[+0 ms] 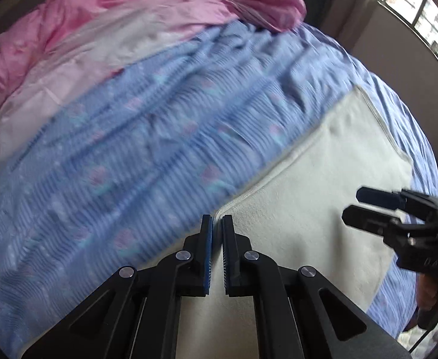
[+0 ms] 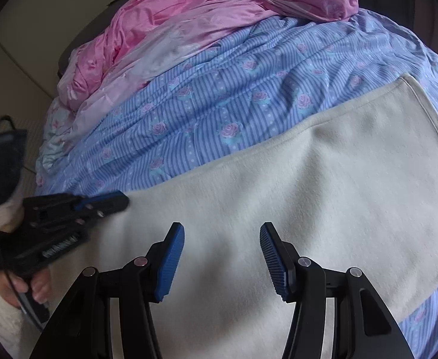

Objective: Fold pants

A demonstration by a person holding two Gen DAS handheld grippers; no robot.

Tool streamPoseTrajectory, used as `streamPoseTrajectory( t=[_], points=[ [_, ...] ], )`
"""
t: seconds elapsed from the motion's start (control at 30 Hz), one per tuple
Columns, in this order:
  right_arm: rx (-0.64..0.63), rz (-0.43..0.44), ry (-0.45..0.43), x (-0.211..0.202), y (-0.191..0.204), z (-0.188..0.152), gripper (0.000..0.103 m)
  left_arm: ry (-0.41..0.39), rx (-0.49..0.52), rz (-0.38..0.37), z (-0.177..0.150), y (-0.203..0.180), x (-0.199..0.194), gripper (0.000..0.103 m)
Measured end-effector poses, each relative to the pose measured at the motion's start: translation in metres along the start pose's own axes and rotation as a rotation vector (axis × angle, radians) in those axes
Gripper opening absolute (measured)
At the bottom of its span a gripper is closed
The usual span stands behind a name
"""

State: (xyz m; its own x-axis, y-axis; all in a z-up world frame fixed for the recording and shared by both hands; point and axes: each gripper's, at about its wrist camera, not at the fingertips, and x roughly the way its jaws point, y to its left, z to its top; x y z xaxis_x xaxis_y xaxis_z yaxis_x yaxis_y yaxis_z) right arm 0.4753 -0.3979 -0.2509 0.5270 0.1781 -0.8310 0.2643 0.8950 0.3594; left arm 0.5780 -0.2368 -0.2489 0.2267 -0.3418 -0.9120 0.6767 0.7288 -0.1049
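Our left gripper has pinched the far edge of the pants, which lie flat on the striped sheet. Our right gripper hovers half-open above them; it should clamp that same edge before we lift together.

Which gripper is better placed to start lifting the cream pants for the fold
Left. The left gripper is shut at the far edge of the cream pants, seemingly pinching it. The right gripper hangs open above the middle of the cloth, gripping nothing.
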Motion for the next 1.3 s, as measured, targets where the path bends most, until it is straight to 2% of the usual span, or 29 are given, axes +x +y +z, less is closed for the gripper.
streamPoseTrajectory(
  t=[0.07,0.2,0.37,0.43,0.53,0.57,0.63,0.67,0.77,0.9,1.0,1.13,1.23,1.3],
  points=[
    [-0.017,-0.015,-0.021,0.005,0.003,0.005,0.054,0.034,-0.010,0.003,0.003,0.005,0.012,0.008],
    [-0.049,-0.054,-0.024,0.019,0.002,0.019,0.054,0.073,0.046,0.076,0.001,-0.005,0.035,0.008],
    [-0.056,-0.088,-0.009,0.040,-0.011,0.035,0.054,0.080,-0.003,0.081,-0.001,0.003,0.043,0.014],
    [-0.056,-0.111,0.026,0.054,-0.017,0.040,0.054,0.075,0.007,0.120,-0.001,0.001,0.041,0.024],
    [-0.070,-0.131,0.050,0.067,-0.021,0.041,0.054,0.035,-0.017,0.157,0.001,0.002,0.026,0.033],
    [-0.075,-0.136,0.053,0.067,-0.020,0.041,0.054,0.008,-0.027,0.168,0.001,0.005,0.017,0.035],
    [-0.073,-0.129,0.041,0.058,-0.015,0.042,0.054,-0.043,-0.043,0.166,-0.001,0.010,-0.006,0.051],
    [-0.069,-0.111,0.030,0.050,-0.011,0.041,0.054,-0.063,-0.034,0.153,-0.004,0.014,-0.020,0.052],
    [-0.072,-0.047,-0.015,0.024,0.009,0.035,0.054,-0.076,-0.004,0.163,-0.016,0.033,-0.052,0.053],
    [-0.106,0.058,-0.017,0.009,0.054,0.020,0.054,-0.008,0.016,0.158,-0.040,0.066,-0.073,0.052],
    [-0.175,0.102,0.018,0.018,0.092,0.007,0.054,0.050,0.016,0.152,-0.056,0.084,-0.072,0.052],
    [-0.237,0.121,0.073,0.034,0.123,-0.009,0.054,0.126,-0.009,0.143,-0.076,0.106,-0.058,0.051],
    [-0.259,0.133,0.099,0.041,0.140,-0.019,0.054,0.179,-0.006,0.143,-0.086,0.116,-0.043,0.041],
    [-0.262,0.137,0.106,0.044,0.144,-0.020,0.054,0.196,-0.002,0.128,-0.092,0.119,-0.038,0.038]
  ],
)
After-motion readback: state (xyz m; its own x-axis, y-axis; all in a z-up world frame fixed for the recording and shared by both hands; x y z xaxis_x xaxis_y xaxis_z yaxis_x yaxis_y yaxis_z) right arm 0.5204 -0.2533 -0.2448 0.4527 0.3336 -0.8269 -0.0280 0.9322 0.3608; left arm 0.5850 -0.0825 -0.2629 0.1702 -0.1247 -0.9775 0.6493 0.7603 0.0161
